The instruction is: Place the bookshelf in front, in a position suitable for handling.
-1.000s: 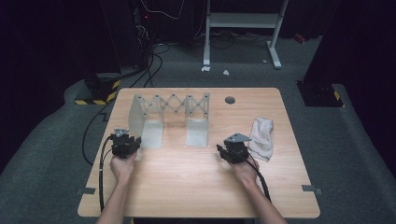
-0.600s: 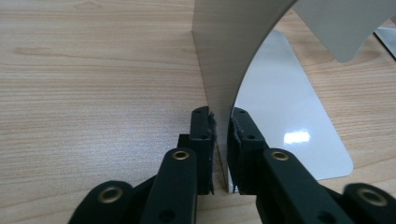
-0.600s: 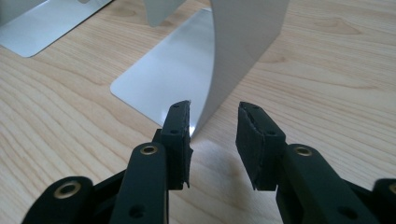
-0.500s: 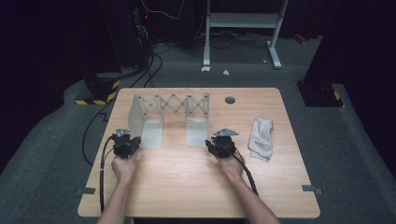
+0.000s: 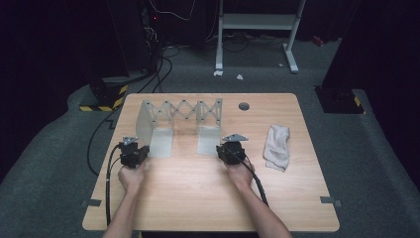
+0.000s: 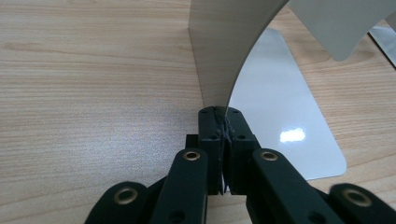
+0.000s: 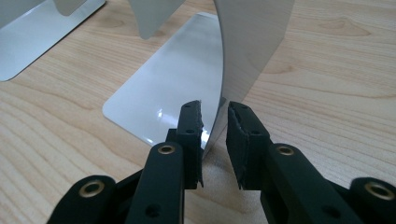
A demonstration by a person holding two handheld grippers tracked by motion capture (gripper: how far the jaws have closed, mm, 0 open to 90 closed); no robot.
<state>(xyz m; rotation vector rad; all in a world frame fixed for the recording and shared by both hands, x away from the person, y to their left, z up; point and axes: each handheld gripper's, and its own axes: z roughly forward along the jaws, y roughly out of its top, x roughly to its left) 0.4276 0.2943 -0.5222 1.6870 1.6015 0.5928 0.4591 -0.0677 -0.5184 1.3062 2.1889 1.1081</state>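
Note:
A grey metal folding rack (image 5: 183, 110) with a scissor lattice stands at the back of the wooden table (image 5: 198, 198). My left gripper (image 5: 139, 149) (image 6: 225, 116) is shut on the lower edge of the rack's left upright end plate (image 6: 229, 46), beside its flat base (image 6: 280, 126). My right gripper (image 5: 228, 147) (image 7: 214, 114) straddles the edge of the right upright end plate (image 7: 252, 42). Its jaws have just been closing, and a gap still shows between the pads and the plate. The right plate's base (image 7: 173, 88) lies flat to the left of the jaws.
A crumpled white cloth (image 5: 277, 146) lies on the table to the right of my right hand. A round cable hole (image 5: 243, 105) sits near the back edge. Cables trail off the table's left side to the dark floor.
My right hand has moved left from beside the cloth to the rack's right end plate. The left hand has kept its place at the left end plate.

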